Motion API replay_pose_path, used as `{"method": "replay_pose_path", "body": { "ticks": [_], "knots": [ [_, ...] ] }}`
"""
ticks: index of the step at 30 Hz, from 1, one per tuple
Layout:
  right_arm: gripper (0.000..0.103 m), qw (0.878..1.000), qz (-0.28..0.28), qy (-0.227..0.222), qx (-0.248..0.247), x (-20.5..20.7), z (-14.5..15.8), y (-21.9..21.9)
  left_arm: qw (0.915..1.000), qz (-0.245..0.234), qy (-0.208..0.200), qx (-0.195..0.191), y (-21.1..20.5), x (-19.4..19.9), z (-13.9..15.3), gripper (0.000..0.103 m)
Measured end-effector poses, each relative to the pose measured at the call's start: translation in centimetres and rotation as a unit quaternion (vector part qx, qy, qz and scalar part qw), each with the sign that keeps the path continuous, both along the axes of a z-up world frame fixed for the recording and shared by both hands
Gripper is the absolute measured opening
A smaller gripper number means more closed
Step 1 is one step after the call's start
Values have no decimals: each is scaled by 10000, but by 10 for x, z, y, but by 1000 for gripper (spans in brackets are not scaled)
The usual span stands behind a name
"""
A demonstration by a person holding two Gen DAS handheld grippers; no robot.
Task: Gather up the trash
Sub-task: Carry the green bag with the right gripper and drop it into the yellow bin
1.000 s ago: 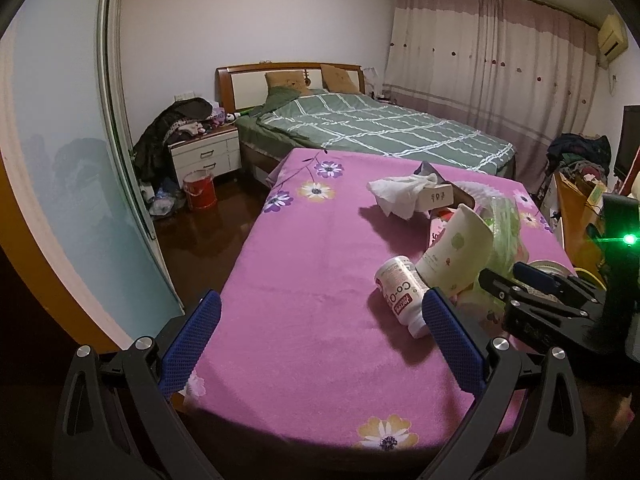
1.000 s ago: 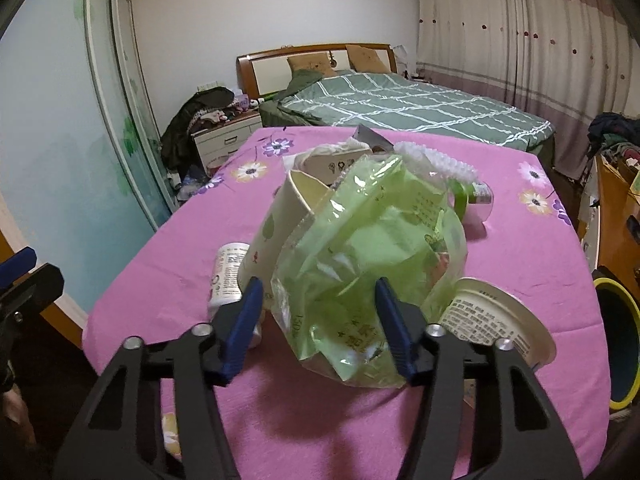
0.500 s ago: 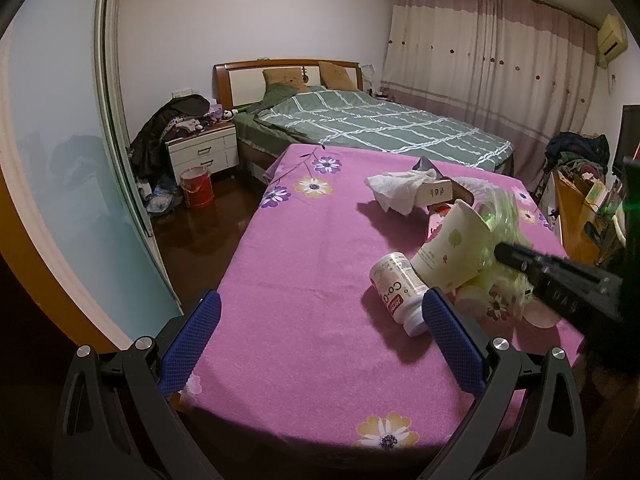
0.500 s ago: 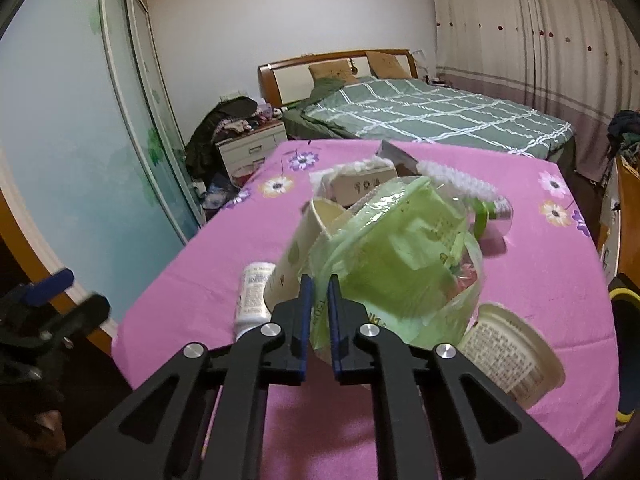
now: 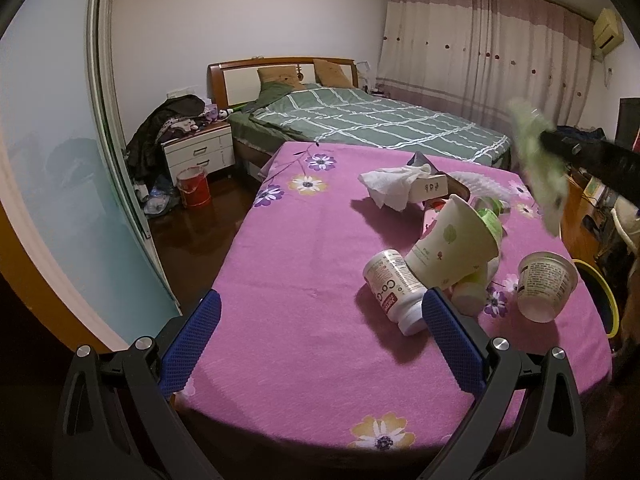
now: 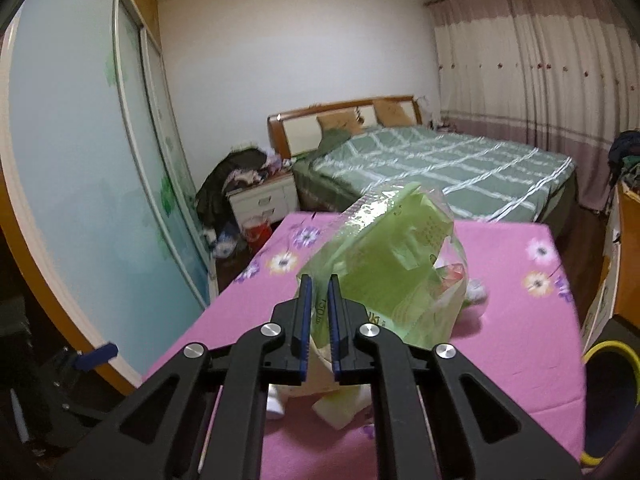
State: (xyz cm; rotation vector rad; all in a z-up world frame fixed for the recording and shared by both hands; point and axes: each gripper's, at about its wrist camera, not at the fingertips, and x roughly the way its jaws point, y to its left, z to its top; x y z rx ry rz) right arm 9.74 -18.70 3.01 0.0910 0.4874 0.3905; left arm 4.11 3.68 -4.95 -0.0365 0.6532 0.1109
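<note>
Bedroom: table under a pink flowered cloth, green-quilted bed beyond. Left tongs low at near edge, blades apart, empty. Right tongs raised above the table, clamped on green plastic bag. On cloth: pill bottle, tipped paper cup, tub on its side.

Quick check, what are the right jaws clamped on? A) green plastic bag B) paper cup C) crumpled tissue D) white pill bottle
A: the right gripper is shut on the green plastic bag, while the white pill bottle and paper cup lie on the pink tablecloth.
</note>
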Motion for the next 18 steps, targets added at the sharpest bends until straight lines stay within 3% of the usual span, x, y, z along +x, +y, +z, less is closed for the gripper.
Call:
{"method": "replay_pose_path", "body": {
  "ticks": [8, 15, 18],
  "knots": [
    [8, 9953, -963, 66, 15, -16, -1, -90, 9996, -280, 77, 18, -19, 11, -9, 99],
    [8, 9721, -2253, 661, -8, -19, -45, -201, 9983, -575, 125, 36, -45, 21, -13, 99],
    [9, 9628, -2505, 1013, 66, -14, -69, -235, 9976, -666, 191, 8, -56, 26, -15, 99]
  ]
}}
